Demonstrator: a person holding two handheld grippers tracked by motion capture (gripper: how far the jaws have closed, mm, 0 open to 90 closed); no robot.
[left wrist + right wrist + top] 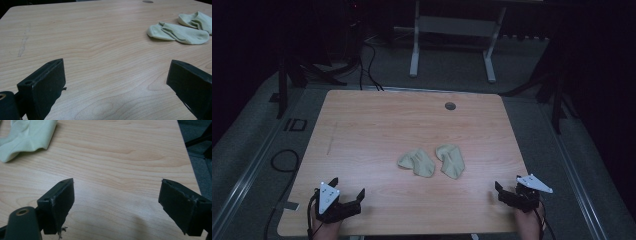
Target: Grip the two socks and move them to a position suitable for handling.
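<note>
High view: two pale beige socks lie mid-counter, left sock and right sock just beside each other, neither handled yet. My left gripper rests at the near left corner and my right gripper at the near right edge, both with jaws spread wide and empty, well apart from the socks. All the work looks ahead of me. Socks: soft knit, crumpled, ankle-cut, cuffs gaping. Counter: smooth light wood-grain laminate, rounded corners, one faint scuff.
</note>
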